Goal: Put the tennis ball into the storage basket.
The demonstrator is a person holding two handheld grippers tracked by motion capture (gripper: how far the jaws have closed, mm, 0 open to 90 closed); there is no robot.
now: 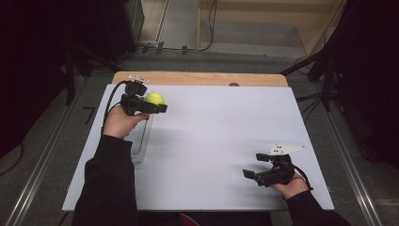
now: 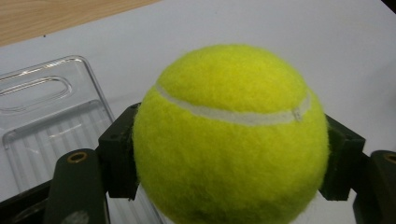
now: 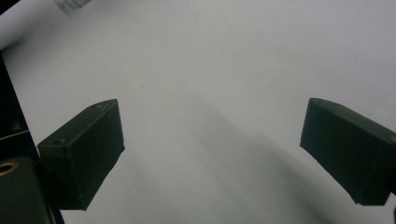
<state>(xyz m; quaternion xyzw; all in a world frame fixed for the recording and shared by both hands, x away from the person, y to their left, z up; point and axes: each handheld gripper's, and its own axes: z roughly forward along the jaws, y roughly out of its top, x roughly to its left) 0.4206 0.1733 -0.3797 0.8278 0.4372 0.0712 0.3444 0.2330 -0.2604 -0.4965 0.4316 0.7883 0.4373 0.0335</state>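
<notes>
— What does the left gripper (image 2: 231, 154) hold?
— A fuzzy yellow-green tennis ball (image 2: 231, 135) with a white seam, clamped between its jaws at the table's (image 1: 211, 136) ten o'clock, above a clear plastic tray (image 2: 46, 126).
— The right gripper (image 3: 210, 158)?
— Jaws wide, empty, at five o'clock.

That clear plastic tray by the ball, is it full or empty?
Empty. The clear tray shows only its ribbed floor; the tennis ball sits clamped in the left hand-held gripper.

A lab-like recording room: beyond the left gripper (image 1: 151, 104), a white-covered wooden table (image 1: 197, 79) stands amid black curtains (image 1: 33, 56), floor rails (image 1: 37, 165) and trailing cables (image 1: 207, 28).
</notes>
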